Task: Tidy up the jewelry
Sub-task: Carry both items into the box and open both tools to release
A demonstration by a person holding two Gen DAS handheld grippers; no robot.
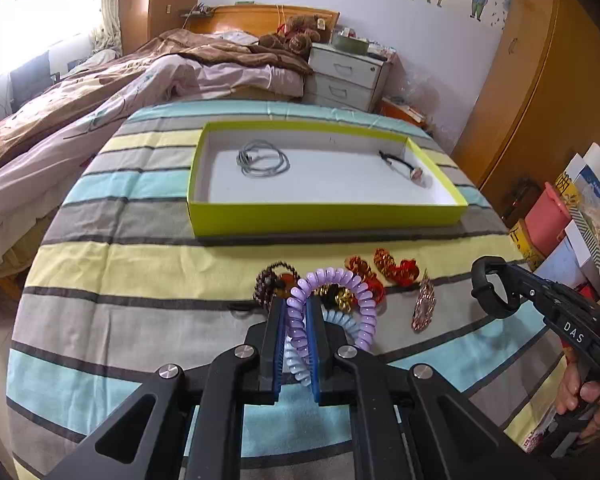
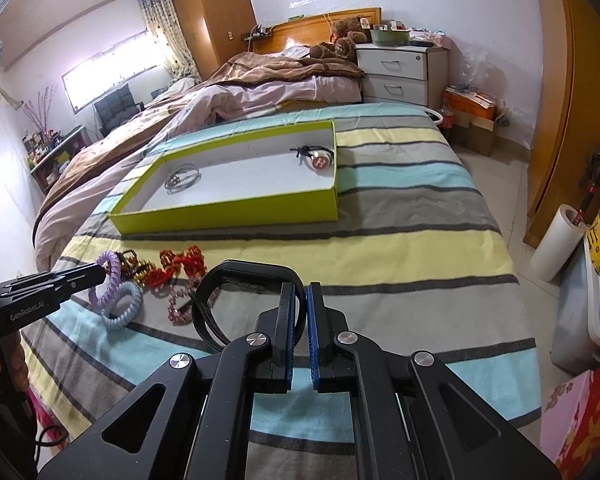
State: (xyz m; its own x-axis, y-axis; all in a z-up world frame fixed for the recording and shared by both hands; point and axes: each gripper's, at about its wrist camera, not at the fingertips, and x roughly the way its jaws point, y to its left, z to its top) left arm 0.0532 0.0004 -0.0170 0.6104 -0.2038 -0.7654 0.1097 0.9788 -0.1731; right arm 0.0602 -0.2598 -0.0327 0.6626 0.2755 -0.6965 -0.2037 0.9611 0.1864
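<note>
My left gripper [image 1: 298, 300] is shut on a purple spiral hair tie [image 1: 362, 292], low over the striped bedspread; it also shows in the right wrist view [image 2: 114, 270]. A pale blue spiral tie [image 1: 346, 322] lies under it. My right gripper [image 2: 305, 292] is shut on a black wristband [image 2: 224, 304], which also shows in the left wrist view [image 1: 494, 288]. A green box [image 1: 324, 220] holds a grey cord necklace [image 1: 262, 159] and a black cord bracelet with a red charm [image 1: 408, 168].
Red and gold ornaments [image 1: 396, 268], a dark bead bracelet [image 1: 266, 284] and a pink rhinestone piece [image 1: 424, 304] lie on the bedspread. A bed with quilts [image 1: 100, 92] is to the left, a white drawer unit [image 1: 346, 76] behind, wardrobes [image 1: 540, 92] and boxes to the right.
</note>
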